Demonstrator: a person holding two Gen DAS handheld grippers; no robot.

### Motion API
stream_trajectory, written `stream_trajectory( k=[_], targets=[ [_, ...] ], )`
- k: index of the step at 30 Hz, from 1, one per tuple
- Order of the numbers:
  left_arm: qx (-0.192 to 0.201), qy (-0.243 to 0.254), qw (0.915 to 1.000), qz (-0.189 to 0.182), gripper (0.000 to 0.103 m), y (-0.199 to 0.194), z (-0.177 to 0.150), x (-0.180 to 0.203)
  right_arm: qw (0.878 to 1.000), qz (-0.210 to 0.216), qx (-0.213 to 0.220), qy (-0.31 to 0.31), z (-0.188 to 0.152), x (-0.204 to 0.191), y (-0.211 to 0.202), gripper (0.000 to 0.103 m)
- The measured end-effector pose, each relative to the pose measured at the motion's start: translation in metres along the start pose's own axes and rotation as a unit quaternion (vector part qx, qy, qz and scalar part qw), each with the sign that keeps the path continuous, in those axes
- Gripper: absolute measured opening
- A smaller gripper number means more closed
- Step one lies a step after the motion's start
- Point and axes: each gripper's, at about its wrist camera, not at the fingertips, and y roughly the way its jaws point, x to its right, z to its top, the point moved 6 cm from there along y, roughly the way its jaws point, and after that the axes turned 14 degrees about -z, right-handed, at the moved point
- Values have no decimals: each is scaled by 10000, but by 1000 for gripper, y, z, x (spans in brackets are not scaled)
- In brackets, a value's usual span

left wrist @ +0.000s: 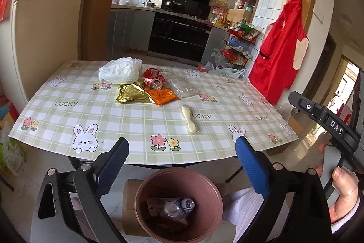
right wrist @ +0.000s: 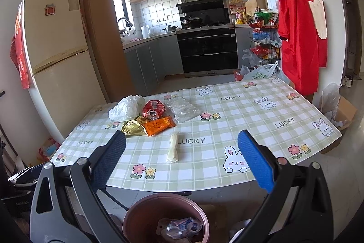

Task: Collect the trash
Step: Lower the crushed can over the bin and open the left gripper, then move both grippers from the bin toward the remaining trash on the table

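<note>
Trash lies on the checked tablecloth: a white plastic bag point(left wrist: 119, 70) point(right wrist: 126, 107), a crushed red can point(left wrist: 154, 81) point(right wrist: 153, 111), a gold wrapper point(left wrist: 133, 93) point(right wrist: 134, 128), an orange packet point(left wrist: 162, 96) point(right wrist: 159, 125), a clear plastic bag point(left wrist: 183, 84) point(right wrist: 183, 111) and a pale cream wrapper point(left wrist: 190, 118) point(right wrist: 174, 147) nearer the front. A brown bin point(left wrist: 157, 174) point(right wrist: 145, 202) with trash inside stands on the floor below the table's front edge. My left gripper point(left wrist: 182, 149) is open and empty above the bin. My right gripper point(right wrist: 182, 142) is open and empty over the table's front edge.
The table point(left wrist: 56, 104) point(right wrist: 295, 111) has a fridge point(right wrist: 56, 56) to its left and a red apron point(left wrist: 282, 44) point(right wrist: 300, 26) hanging at right. A cardboard box point(left wrist: 129, 204) sits beside the bin. The right hand-held gripper point(left wrist: 327, 124) shows at the right edge.
</note>
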Motion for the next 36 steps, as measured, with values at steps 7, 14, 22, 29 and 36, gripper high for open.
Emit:
stream_trajectory(
  k=[7, 14, 22, 29, 36],
  targets=[
    [195, -212, 9990, 338, 97, -9, 5, -19, 10000, -65, -32, -52, -4, 0, 1, 97],
    [192, -316, 9978, 544, 97, -9, 11, -43, 9992, -286, -258, -101, -9, 2, 20, 97],
    [149, -324, 9959, 834, 97, 3, 35, -78, 9981, -383, -463, -113, -6, 9, 55, 97],
    [48, -217, 9951, 962, 97, 21, 55, -101, 9982, -278, -516, -130, 2, 8, 85, 97],
    [-235, -131, 9950, 957, 97, 50, 70, -119, 9972, -174, -668, -280, 8, -3, 121, 97]
  ],
)
